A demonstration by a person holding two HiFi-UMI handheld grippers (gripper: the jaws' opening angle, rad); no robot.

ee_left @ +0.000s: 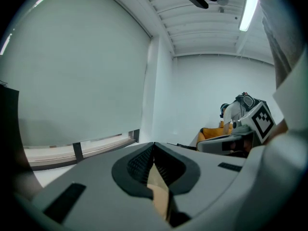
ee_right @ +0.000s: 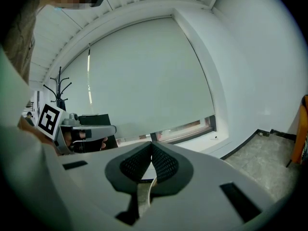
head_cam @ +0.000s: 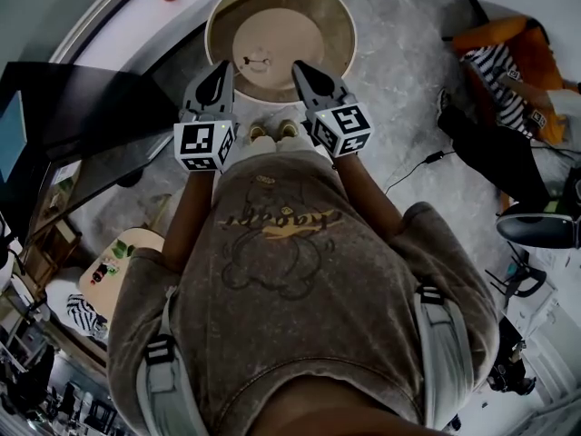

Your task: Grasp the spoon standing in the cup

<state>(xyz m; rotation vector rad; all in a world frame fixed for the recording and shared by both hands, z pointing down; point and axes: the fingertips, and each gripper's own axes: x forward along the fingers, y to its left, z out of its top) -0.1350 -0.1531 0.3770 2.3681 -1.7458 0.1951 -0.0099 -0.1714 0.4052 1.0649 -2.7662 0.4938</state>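
At the far left a dark screen (head_cam: 68,107) stands beside the walkway, apart from the work. Next comes the left tongs (head_cam: 219,73), held low in front of the person's body with its marker cube (head_cam: 203,144) facing up; in the left gripper view the left tongs (ee_left: 154,149) are pressed together with nothing between the pads, and they aim at wall and ceiling, not at any target. Ahead, between the two tools, sits the round desk (head_cam: 338,14); a small dark mark (head_cam: 258,60) lies on its top, too small to name. No view shows the spoon or the cup, so their place cannot be told from here; the desk ahead seems the likely spot. The right tongs (head_cam: 305,71) mirror the left, tip just short of the desk rim; in the right gripper view the right tongs (ee_right: 151,150) are likewise closed on nothing. Both tools look carried at rest, level and side by side, as in a start pose, so the reach seems not yet begun. At the far right a seated person (head_cam: 508,80) is well apart.
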